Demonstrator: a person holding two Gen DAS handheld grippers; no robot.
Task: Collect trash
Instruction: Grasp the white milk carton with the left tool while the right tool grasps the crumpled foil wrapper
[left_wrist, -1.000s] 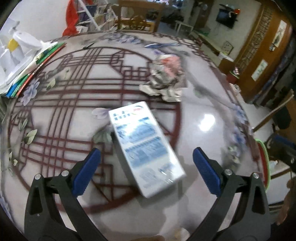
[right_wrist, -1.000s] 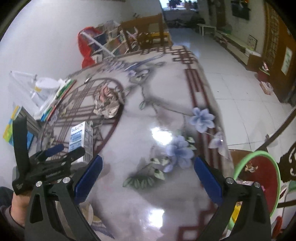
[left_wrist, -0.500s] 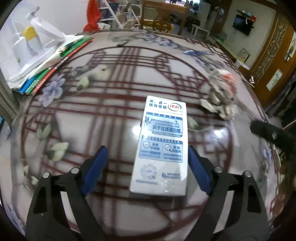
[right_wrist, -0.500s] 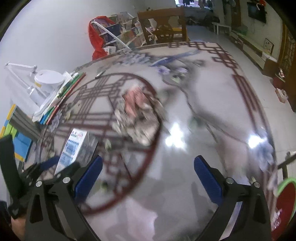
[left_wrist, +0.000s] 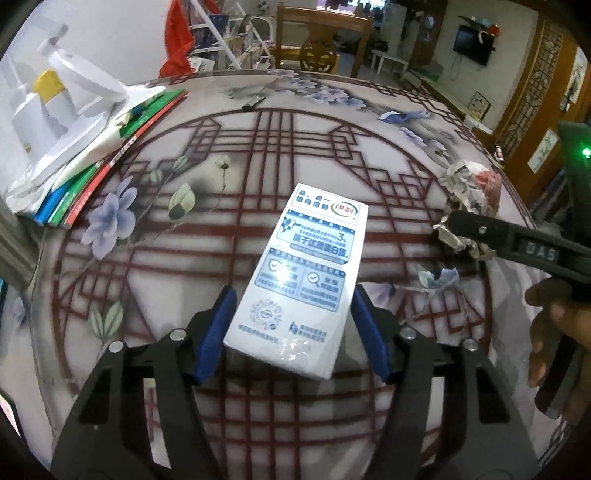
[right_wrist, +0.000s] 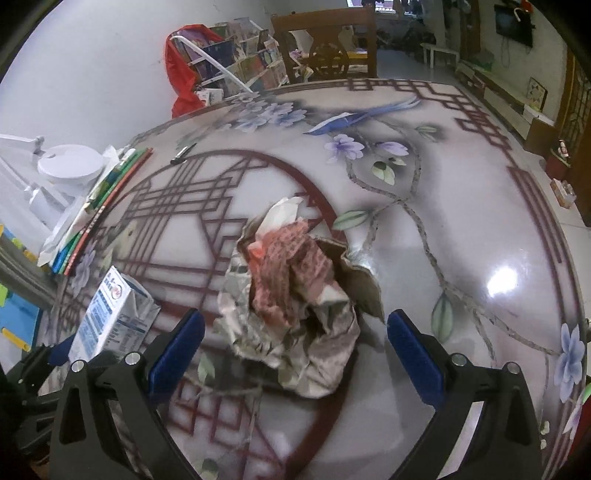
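Now left claw (left_wrist: 291, 332) brackets carton (left_wrist: 303, 280).

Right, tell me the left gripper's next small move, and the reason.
Probably close the left gripper on the milk carton: the carton already lies between its blue pads, which sit beside its long sides, seemingly not yet pressing.

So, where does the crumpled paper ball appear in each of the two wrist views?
Left wrist: crumpled paper ball at the right edge, partly behind the right gripper's finger.
Right wrist: centre, between the open right gripper fingers.
Shared landmark: the milk carton.
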